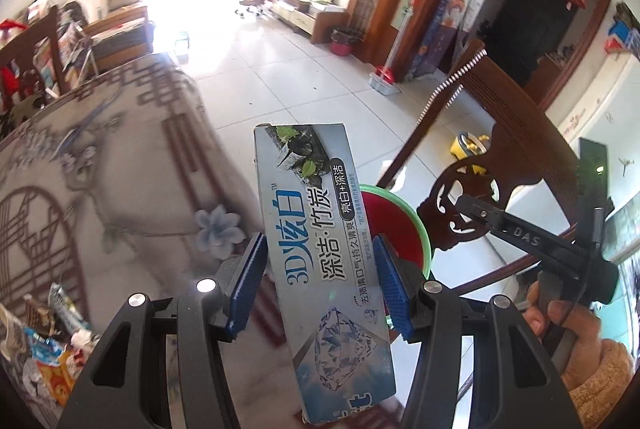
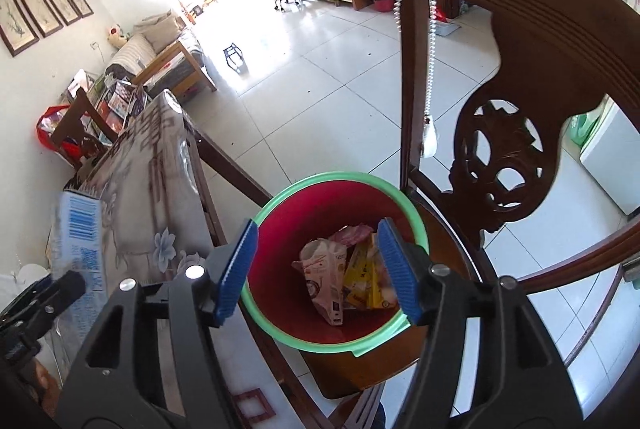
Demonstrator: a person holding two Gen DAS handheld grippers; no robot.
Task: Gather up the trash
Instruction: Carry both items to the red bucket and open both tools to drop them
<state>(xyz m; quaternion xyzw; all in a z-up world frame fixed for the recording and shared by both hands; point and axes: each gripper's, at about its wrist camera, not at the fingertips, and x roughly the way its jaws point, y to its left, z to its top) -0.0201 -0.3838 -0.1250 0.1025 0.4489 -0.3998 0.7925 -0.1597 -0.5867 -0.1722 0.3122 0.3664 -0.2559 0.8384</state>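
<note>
Partly hiding the bin (image 1: 404, 225), the toothpaste box (image 1: 320, 253) fills left jaws; right jaws gape.

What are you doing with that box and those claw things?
Someone is tidying up trash with a claw in each hand. The left claw is squeezing a toothpaste box and holding it up by the table edge, near the red bin with the green rim. The right claw is open and empty, hanging over that bin, which sits on a wooden chair and already has some wrappers inside. More wrappers wait on the table.
</note>
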